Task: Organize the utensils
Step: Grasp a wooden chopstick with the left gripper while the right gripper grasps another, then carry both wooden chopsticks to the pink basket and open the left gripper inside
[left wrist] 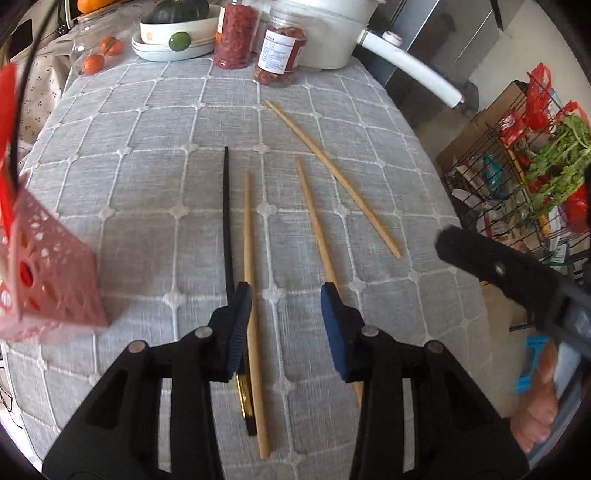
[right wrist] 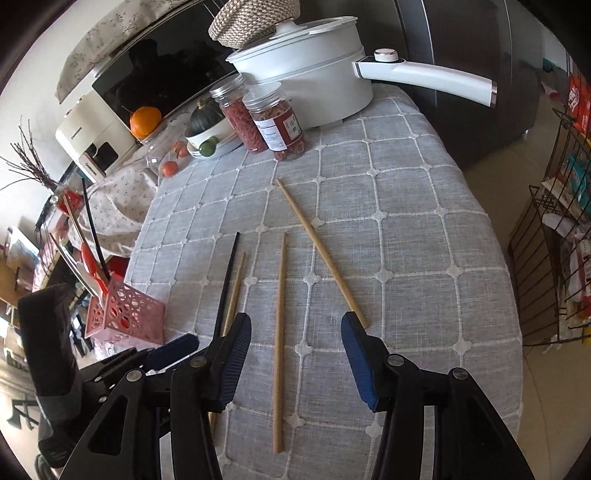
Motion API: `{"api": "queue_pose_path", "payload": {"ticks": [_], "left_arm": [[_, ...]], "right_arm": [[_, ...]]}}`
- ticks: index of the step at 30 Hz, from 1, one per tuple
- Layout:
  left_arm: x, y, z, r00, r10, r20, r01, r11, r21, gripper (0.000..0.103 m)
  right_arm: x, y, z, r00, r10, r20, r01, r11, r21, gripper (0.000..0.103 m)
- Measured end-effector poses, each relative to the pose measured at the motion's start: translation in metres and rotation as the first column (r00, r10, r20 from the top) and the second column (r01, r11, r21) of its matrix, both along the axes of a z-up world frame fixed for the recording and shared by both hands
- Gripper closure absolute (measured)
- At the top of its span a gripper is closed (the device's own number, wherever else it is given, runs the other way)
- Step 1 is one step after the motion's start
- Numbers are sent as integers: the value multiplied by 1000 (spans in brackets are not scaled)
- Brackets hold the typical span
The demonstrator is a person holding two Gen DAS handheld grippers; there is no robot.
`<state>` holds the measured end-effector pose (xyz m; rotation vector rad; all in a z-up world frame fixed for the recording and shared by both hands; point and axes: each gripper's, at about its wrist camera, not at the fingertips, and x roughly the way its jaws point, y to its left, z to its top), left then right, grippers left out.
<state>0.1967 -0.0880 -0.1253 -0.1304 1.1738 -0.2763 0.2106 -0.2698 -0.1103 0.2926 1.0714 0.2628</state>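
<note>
Three wooden chopsticks and one black chopstick [left wrist: 226, 206] lie on the grey checked tablecloth [left wrist: 147, 184]. My left gripper [left wrist: 286, 295] is open and empty, low over the near ends; one wooden chopstick [left wrist: 251, 295] lies between its jaws. My right gripper [right wrist: 295, 325] is open and empty, with the middle wooden chopstick [right wrist: 279, 332] between its jaws and the far one [right wrist: 317, 247] by its right finger. A pink perforated utensil holder [left wrist: 44, 280] stands at the left and also shows in the right wrist view [right wrist: 129, 317], holding red and black utensils.
At the table's far end stand a white pot with a long handle [right wrist: 314, 81], two jars of red food [right wrist: 277, 122], a bowl with a squash [left wrist: 177, 26] and small oranges. A wire rack [left wrist: 517, 177] with greens and packets stands right of the table.
</note>
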Motion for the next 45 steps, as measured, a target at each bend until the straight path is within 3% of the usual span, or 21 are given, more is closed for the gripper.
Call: {"api": "queue_pose_path", "payload": {"ticks": [5,9,12,15,25,34,38,40,41,43,45], "left_arm": [[17,-11,-8,999,-43,3,42,997,65,69],[28,-12,-27,998,-26,-56,32,994,109,70],[33,-9,-30,997,-33,-68,41,993,113,95],[30,-2,-28,996,-12,-85,19,997,77,95],[-18,15,34,994,-1,111,3,1000,-13,95],[-65,57,81,955,82,284,-56,994,-99,95],[-78,63,89,939,67,339,-43,996,-77,95],[-80,66,89,933,63,355,-43,997,-63,95],[-80,68,90,931,66,360,-45,997,-67,95],[-81,76,93,928,76,365,-47,995,-88,95],[-83,79,97,922,80,379,-43,994,-104,95]], "right_arm": [[-1,-2,4,1000,9,21,-9,1000,4,51],[1,-8,1,1000,-7,8,7,1000,12,51],[2,-10,0,1000,-8,8,8,1000,5,51],[5,-9,-3,1000,-6,4,6,1000,-4,51],[17,-5,-24,999,2,-53,-5,999,-41,52],[26,36,-44,991,114,-76,-121,988,-92,65],[35,54,-58,986,138,-91,-151,978,-144,68],[37,66,-72,979,160,-125,-179,971,-161,82],[37,71,-76,978,163,-130,-185,966,-178,94],[34,76,-66,983,161,-93,-177,963,-201,96],[27,75,-40,986,168,5,-164,970,-182,96]]}}
